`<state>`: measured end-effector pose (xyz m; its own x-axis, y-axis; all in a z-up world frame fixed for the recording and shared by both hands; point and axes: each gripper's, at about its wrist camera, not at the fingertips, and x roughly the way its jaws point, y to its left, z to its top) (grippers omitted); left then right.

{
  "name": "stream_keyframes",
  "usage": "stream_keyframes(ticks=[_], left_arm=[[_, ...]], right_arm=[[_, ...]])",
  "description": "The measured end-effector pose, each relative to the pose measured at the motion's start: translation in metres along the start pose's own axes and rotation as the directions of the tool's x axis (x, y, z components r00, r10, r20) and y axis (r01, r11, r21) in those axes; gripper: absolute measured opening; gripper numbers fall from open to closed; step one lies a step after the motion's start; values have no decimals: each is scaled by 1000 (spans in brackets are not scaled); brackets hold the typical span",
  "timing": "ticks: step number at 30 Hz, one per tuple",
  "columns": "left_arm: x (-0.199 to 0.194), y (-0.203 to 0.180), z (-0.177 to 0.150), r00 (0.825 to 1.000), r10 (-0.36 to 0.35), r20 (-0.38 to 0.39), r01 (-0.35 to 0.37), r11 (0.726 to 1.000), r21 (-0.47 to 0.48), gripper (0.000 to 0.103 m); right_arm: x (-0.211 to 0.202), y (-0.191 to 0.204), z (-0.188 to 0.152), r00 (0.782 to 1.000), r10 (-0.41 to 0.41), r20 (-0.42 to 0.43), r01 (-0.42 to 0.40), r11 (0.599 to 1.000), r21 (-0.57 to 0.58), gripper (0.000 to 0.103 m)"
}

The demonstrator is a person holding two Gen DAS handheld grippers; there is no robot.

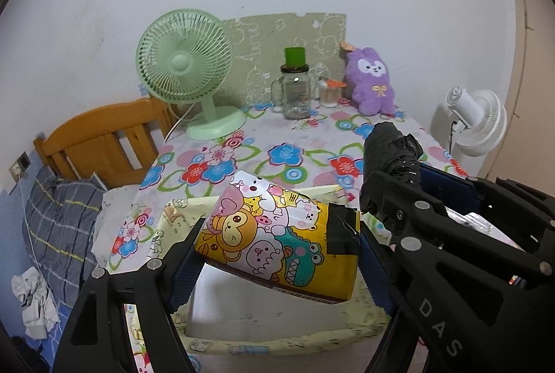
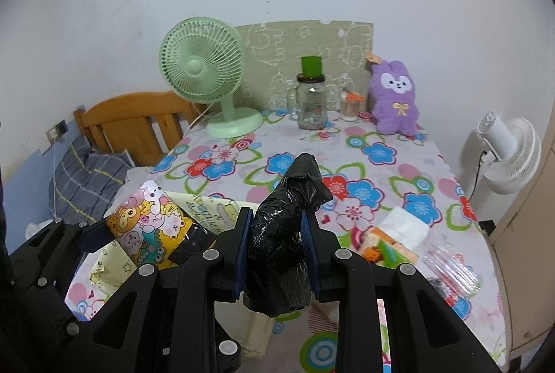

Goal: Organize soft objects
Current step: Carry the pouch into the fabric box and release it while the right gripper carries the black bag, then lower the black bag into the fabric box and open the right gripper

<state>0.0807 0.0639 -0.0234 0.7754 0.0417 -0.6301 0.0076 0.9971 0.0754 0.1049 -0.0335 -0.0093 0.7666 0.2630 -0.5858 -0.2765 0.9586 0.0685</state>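
green desk fan point(image 2: 203, 80), glass jar point(image 2: 311, 104), white fan point(image 2: 508, 156), wooden headboard point(image 2: 138, 120)

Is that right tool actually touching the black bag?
Touching. The right wrist view shows the right tool with both blue pads pressed into the black bag.

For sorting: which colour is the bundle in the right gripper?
Black, glossy plastic bundle; right wrist view shows it best.

The bench point(image 2: 409, 172) wears a cloth printed with red, blue and pink flowers. At its far edge stand a green fan point(image 2: 208, 85), a glass jar point(image 2: 311, 106) with a green cap, a small cup point(image 2: 350, 107) and a purple plush rabbit point(image 2: 393, 99). Near the right edge lie a tissue pack point(image 2: 395, 237) and a clear plastic packet point(image 2: 451, 269). A pale yellow fabric bin point(image 1: 242, 338) sits at the near edge.
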Motion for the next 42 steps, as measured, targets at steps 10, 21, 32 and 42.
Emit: stream_keyframes(ticks=[10, 21, 32, 42], left_arm=[[29, 21, -8, 997, 32, -65, -32, 999, -3, 82], [59, 37, -22, 986, 47, -157, -51, 999, -18, 83], [78, 37, -28, 978, 35, -205, -38, 999, -10, 90], [74, 43, -26, 978, 20, -207, -30, 998, -49, 97]], right_arm=[[33, 19, -3, 997, 38, -63, -40, 999, -16, 31], [61, 31, -12, 989, 65, -131, -69, 997, -25, 31], [81, 30, -19, 981, 55, -187, -59, 998, -15, 31], [83, 33, -18, 976, 89, -201, -97, 995, -33, 50]])
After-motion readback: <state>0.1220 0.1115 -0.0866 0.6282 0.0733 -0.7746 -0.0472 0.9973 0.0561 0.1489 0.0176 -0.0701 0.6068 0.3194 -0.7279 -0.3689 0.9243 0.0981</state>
